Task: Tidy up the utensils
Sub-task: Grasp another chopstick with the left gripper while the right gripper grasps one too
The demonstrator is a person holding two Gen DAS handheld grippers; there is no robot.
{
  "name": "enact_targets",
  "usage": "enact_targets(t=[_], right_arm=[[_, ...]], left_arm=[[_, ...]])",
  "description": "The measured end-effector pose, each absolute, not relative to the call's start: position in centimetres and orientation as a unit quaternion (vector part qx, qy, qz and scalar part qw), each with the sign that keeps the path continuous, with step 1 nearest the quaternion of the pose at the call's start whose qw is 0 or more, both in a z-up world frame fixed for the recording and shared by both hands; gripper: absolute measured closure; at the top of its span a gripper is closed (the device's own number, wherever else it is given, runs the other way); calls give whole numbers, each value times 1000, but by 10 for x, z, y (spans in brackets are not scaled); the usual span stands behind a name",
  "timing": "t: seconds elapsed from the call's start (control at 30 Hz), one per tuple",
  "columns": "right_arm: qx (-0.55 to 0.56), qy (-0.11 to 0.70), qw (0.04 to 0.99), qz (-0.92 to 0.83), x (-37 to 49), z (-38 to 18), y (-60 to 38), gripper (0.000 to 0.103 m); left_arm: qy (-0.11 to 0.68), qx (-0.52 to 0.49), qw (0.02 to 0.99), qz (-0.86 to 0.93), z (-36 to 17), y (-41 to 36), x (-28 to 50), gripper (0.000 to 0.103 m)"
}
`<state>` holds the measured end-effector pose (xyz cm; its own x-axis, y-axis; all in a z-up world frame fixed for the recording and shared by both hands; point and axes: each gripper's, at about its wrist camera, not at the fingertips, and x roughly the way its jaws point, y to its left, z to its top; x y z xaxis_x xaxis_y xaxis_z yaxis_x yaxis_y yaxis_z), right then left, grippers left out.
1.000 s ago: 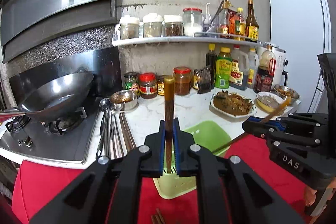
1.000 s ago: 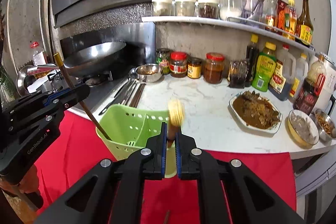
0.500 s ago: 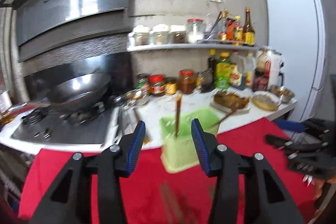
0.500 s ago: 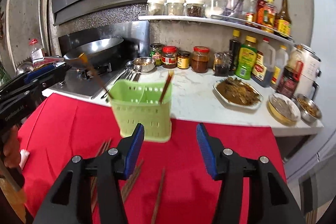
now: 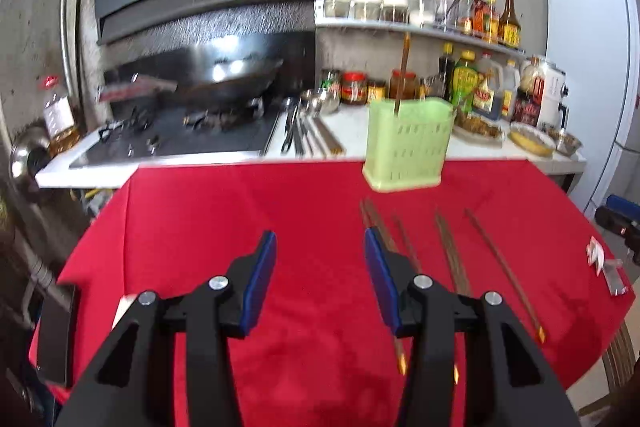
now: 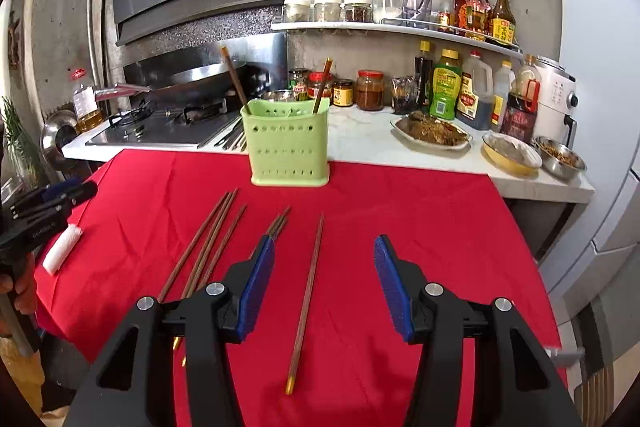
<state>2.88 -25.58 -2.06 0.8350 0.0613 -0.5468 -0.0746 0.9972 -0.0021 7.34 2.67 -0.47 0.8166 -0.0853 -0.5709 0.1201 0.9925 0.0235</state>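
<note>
Wok [image 5: 224, 75] motion-blurred, bottle labels [image 6: 468, 101] unreadable, fridge [image 6: 600, 107] cropped

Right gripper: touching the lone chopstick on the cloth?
Apart. Right wrist view: right gripper hangs open over the lone chopstick, red cloth visible either side.

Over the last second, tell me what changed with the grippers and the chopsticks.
Both the left gripper and the right gripper let go of their chopsticks, opened and drew back from the green holder. Two chopsticks now stand in it. The holder and the loose chopsticks on the red cloth stayed put.
</note>
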Motion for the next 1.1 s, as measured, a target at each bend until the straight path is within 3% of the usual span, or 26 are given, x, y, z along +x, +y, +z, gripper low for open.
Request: enact_targets(t=[0.23,0.27,0.33,0.43,0.5,1.1], right_arm=[[-3,301,953,24,-5,-48,-252,51],[-6,303,953,22,-8,-51,-251,55],[-9,311,950,22,-13,-63,-247,74],[-7,334,942,41,-9,-83,-241,83],[-8,344,938,43,-4,-94,-237,83],[22,385,922,43,16,-136,-238,80]], left_arm=[[341,31,938,-56,-35,24,37,58],[345,29,937,-58,-39,23,34,58],[355,21,932,-73,-49,21,30,58],[372,16,922,-102,-67,14,33,62],[382,13,916,-122,-76,9,35,72],[428,29,891,-147,-112,-27,56,72]])
